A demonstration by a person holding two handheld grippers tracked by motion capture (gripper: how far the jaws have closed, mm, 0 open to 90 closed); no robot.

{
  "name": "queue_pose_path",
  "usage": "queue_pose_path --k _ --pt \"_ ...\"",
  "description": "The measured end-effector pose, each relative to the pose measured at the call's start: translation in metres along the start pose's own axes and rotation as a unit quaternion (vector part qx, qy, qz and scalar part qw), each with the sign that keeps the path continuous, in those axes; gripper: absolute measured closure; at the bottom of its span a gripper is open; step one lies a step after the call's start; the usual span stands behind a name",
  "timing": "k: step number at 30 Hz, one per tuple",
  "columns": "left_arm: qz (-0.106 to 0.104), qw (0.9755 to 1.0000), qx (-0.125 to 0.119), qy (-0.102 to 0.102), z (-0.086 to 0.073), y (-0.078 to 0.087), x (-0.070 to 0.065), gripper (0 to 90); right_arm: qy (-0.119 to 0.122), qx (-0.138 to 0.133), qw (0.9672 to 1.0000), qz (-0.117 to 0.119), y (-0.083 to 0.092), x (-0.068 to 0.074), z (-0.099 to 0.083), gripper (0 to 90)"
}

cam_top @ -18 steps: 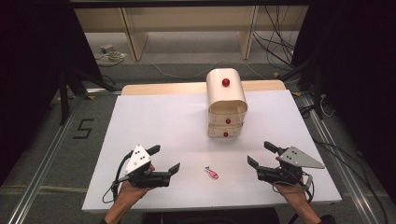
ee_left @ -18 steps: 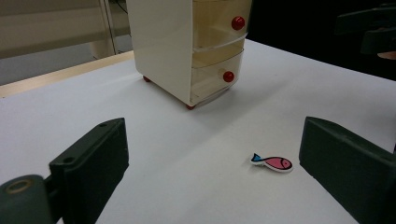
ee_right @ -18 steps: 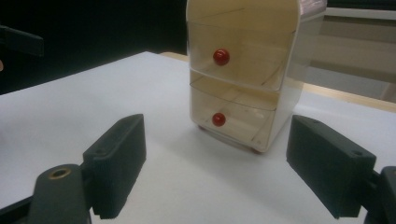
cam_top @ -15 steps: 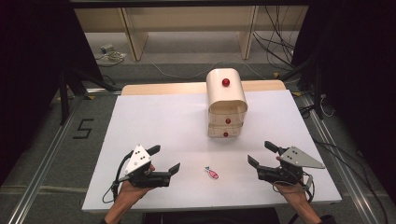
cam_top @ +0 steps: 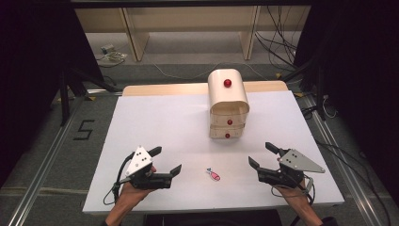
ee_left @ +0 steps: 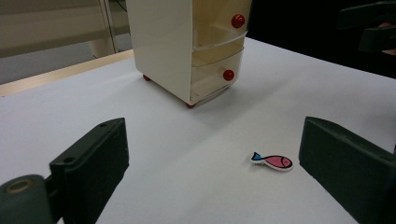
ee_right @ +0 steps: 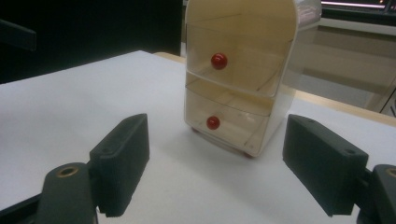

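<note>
A cream mini drawer chest (cam_top: 228,106) with red knobs stands upright at the middle of the white table (cam_top: 164,122); its drawers look pushed in. A small pink fish with a blue tail (cam_top: 212,174) lies flat near the front edge, between the two hands. My left gripper (cam_top: 165,160) rests low at the front left, open and empty, with the fish (ee_left: 274,161) just inside its right jaw line. My right gripper (cam_top: 263,155) sits at the front right, open and empty, facing the chest (ee_right: 243,74) and its lower knob (ee_right: 213,122).
The table's wooden back edge (cam_top: 164,88) lies behind the chest. Beyond it stand wooden shelf legs (cam_top: 134,33) and loose cables (cam_top: 282,28) on the floor. A "5" mark (cam_top: 84,129) is on the floor at the left.
</note>
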State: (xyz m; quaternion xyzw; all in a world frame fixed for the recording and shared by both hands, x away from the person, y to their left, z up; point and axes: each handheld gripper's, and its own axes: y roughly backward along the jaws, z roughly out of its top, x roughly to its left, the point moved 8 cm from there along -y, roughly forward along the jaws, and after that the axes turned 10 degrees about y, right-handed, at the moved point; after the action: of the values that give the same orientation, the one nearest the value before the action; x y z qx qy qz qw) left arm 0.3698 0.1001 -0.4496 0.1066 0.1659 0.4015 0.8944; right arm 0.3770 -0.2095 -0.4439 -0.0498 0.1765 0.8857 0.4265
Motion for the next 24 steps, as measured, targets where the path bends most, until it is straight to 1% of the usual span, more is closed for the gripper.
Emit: queue_pose_path --k 1,2,4,5,8,9,10,11,14,17,18,19,21,22,23,24 --pt "0.000 1.0000 0.000 0.000 0.000 0.000 0.000 8.1 0.000 0.000 1.0000 0.000 0.000 0.000 0.000 23.8" --pt "0.000 1.0000 0.000 0.000 0.000 0.000 0.000 8.1 0.010 0.000 0.9999 -0.007 0.000 0.001 0.001 23.9" --pt "0.001 1.0000 0.001 0.000 0.000 0.000 0.000 8.2 0.022 -0.001 0.9997 -0.012 -0.001 0.002 0.003 24.1" --pt "0.001 1.0000 0.001 -0.001 0.000 0.000 0.000 8.1 0.024 0.002 0.9996 -0.013 -0.001 0.003 0.003 24.3" --pt "0.001 1.0000 0.001 -0.001 0.000 0.000 0.000 8.1 0.029 0.000 0.9994 -0.017 -0.001 0.004 0.004 24.7" --pt "0.002 1.0000 0.000 0.000 0.000 -0.001 0.000 8.1 0.041 -0.001 0.9989 -0.023 -0.002 0.005 0.005 25.2" --pt "0.002 1.0000 0.000 0.000 0.000 -0.001 0.000 8.2 0.041 -0.001 0.9989 -0.023 -0.002 0.005 0.005 25.2" --pt "0.002 1.0000 0.000 -0.001 0.000 -0.001 0.000 8.2 0.047 -0.001 0.9985 -0.027 -0.003 0.006 0.006 25.6" --pt "0.001 1.0000 0.000 -0.001 0.000 -0.001 0.000 8.2 0.055 0.000 0.9979 -0.032 -0.005 0.007 0.008 26.1" --pt "0.001 1.0000 0.000 -0.001 0.000 -0.001 0.000 8.2 0.070 0.000 0.9968 -0.040 -0.007 0.008 0.009 26.4" --pt "0.001 1.0000 0.000 -0.001 0.000 -0.001 0.000 8.2 0.070 0.000 0.9968 -0.040 -0.007 0.008 0.009 26.4" --pt "0.001 1.0000 0.001 -0.002 0.000 -0.001 0.000 8.2 0.080 0.000 0.9957 -0.046 -0.009 0.009 0.010 26.5" --pt "0.001 1.0000 0.002 -0.003 0.000 -0.001 0.000 8.2 0.088 0.000 0.9949 -0.050 -0.011 0.010 0.012 26.7" --pt "0.001 1.0000 0.002 -0.003 0.000 -0.001 0.000 8.2 0.088 0.000 0.9949 -0.050 -0.011 0.010 0.012 26.7" --pt "0.001 1.0000 0.001 -0.002 0.000 -0.001 0.000 8.2 0.099 0.000 0.9935 -0.056 -0.014 0.011 0.013 26.9" --pt "0.001 1.0000 0.001 -0.002 0.000 -0.001 0.000 8.2 0.105 0.001 0.9928 -0.058 -0.015 0.011 0.013 27.0"
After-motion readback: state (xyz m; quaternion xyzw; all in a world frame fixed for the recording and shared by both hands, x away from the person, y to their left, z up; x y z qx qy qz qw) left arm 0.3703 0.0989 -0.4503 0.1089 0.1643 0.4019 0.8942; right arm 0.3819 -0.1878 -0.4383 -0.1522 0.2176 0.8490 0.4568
